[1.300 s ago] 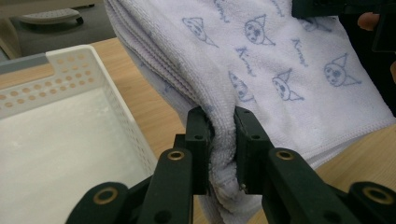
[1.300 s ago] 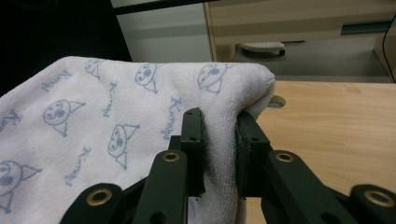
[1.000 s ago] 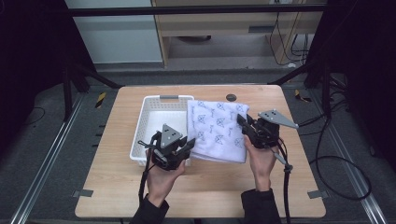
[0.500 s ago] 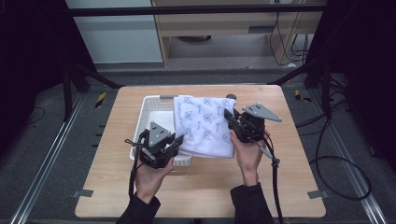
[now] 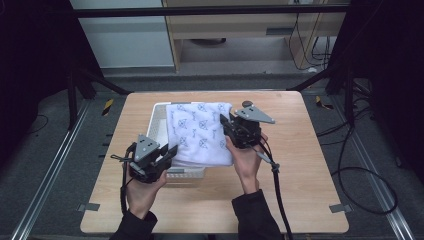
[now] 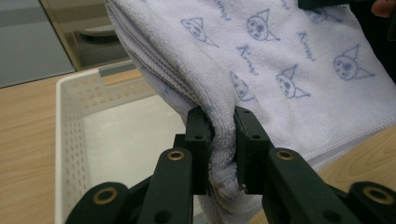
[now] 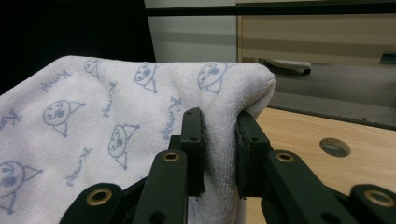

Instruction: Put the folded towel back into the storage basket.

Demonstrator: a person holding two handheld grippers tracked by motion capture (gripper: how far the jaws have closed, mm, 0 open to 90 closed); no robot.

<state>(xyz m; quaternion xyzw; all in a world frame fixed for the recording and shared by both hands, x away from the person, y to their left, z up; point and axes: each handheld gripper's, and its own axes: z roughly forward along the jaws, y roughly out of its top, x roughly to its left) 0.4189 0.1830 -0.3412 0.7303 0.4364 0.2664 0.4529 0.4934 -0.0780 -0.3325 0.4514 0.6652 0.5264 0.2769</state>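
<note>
The folded towel (image 5: 201, 132) lies lengthwise away from the person over the white basket (image 5: 158, 120). The left tool (image 5: 167, 154) pinches its near corner, the right tool (image 5: 224, 123) its right edge. Both are above a wooden counter (image 5: 300, 165).

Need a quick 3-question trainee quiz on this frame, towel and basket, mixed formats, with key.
1. True or false: the left gripper is shut on the folded towel.
2. Multiple choice: what lies under the towel?
A. a white perforated basket
B. a metal pot
C. a cardboard box
3. Fill in: the right gripper pinches the towel at its ___ edge, as seen in the high view.

Key:
1. True. In the left gripper view both jaws press on a bunched fold of the cloth.
2. A. Its perforated wall and bare floor show beside the towel.
3. Right. The gripper sits at the towel's right side, beside bare table.
</note>
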